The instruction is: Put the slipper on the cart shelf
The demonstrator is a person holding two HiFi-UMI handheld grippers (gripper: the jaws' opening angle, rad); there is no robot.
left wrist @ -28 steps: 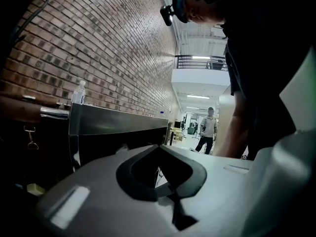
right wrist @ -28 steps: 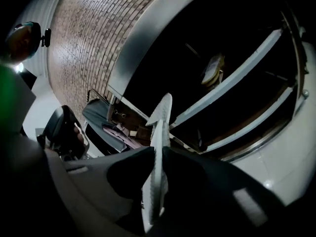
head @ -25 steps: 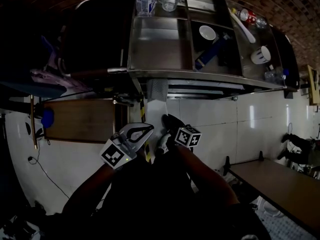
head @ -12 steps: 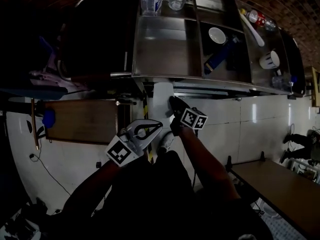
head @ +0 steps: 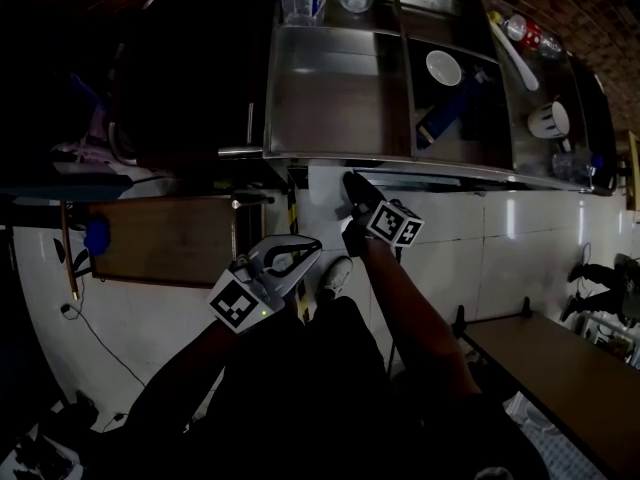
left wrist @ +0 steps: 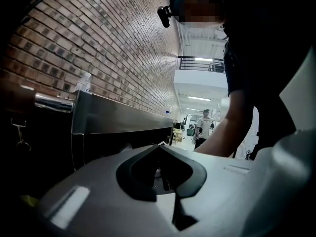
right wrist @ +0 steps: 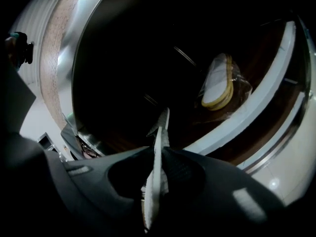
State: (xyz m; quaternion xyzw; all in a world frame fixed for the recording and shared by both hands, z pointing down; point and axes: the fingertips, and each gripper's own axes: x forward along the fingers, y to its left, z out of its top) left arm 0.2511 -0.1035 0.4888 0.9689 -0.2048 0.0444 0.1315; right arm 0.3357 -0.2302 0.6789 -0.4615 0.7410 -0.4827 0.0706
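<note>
The steel cart stands ahead. Just short of its front edge, the right gripper is clamped on the slipper, which is pinched edge-on between both jaws with its tip poking toward the cart. The left gripper, farther back from the cart, has its jaws pressed together on nothing.

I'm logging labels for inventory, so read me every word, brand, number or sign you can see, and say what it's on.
No text here can be read.
Bottle label: too blurred to read.
Red-and-white container: print too small to read.
Left cube and right cube: black-and-white square marker patterns only, no letters or numbers.
</note>
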